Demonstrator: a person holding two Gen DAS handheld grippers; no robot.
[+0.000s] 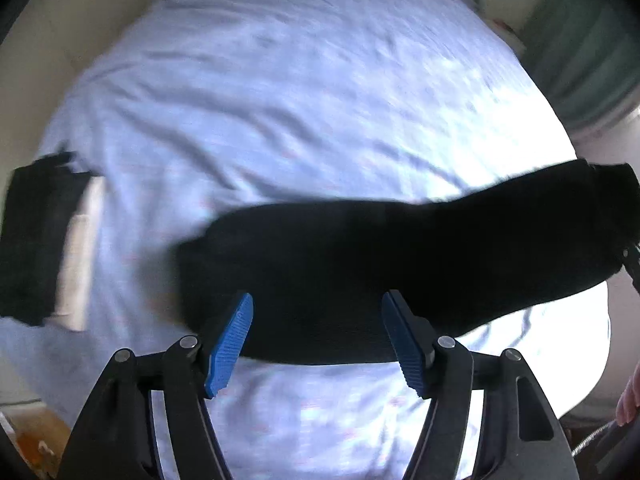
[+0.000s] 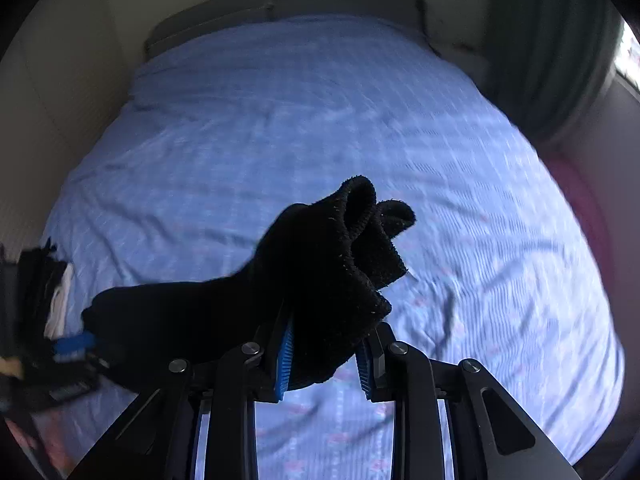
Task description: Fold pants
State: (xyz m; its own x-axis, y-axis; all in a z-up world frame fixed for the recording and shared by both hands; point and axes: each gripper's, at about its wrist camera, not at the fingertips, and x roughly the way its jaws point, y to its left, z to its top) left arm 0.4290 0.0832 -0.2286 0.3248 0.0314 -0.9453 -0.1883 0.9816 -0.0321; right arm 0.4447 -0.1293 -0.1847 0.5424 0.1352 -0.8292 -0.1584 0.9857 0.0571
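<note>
The black pants [image 1: 380,264] stretch across the blue bed sheet [image 1: 280,100] from the middle to the right edge. My left gripper [image 1: 316,320] is open, its blue pads on either side of the pants' near edge, gripping nothing. My right gripper [image 2: 326,354] is shut on one bunched end of the pants [image 2: 320,272], held up above the sheet [image 2: 320,120]. The rest of the pants trails down to the left. The left gripper's blue pad [image 2: 74,346] shows at that far left end.
A pile of folded dark and white clothes [image 1: 44,240] lies at the bed's left edge, also in the right wrist view [image 2: 44,292]. A green curtain [image 1: 580,40] hangs at the right. Walls border the bed at left and back.
</note>
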